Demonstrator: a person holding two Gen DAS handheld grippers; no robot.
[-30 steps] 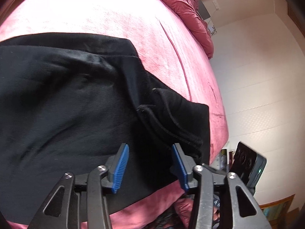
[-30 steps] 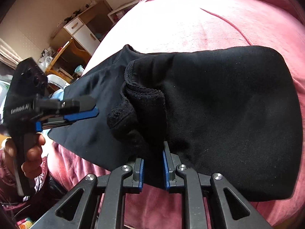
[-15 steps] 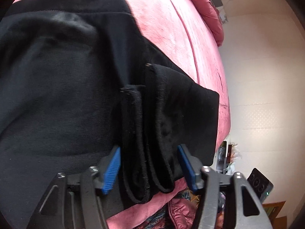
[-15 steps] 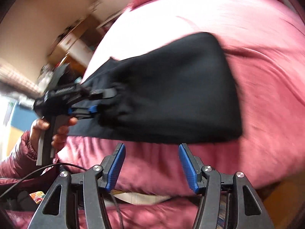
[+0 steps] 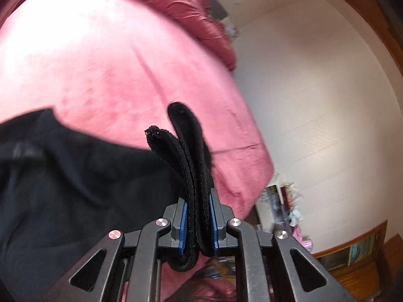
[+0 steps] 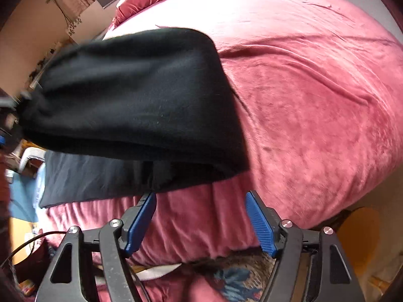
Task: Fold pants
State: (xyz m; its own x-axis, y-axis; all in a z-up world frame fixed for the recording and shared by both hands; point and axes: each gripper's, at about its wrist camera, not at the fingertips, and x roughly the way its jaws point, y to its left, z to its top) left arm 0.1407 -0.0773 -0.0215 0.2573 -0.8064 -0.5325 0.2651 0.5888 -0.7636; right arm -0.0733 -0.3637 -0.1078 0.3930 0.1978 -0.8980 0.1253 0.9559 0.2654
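The left wrist view alone shows the grip: the left gripper (image 5: 197, 226) is closing on a thick bunch of hems of the black pants (image 5: 75, 188), its blue pads pressed against the stacked layers, which stand up edge-on between them. From there the cloth runs off to the left over the pink bedspread (image 5: 100, 63). This view also takes in the bed's far edge, a rumpled pink quilt (image 5: 191, 7) along it, and beyond that a pale wall (image 5: 314, 100) with clutter at its foot.

The right wrist view shows what the other cannot: the pants' folded bulk (image 6: 131, 95) lies on the near left part of the bedspread (image 6: 314, 100), a lower layer poking out beneath it toward the bed's edge. The right gripper (image 6: 201, 221) is opening, wide apart with nothing between its pads, above the bedspread's draped near side. To the right of the pants the bed is bare, lightly creased cloth.
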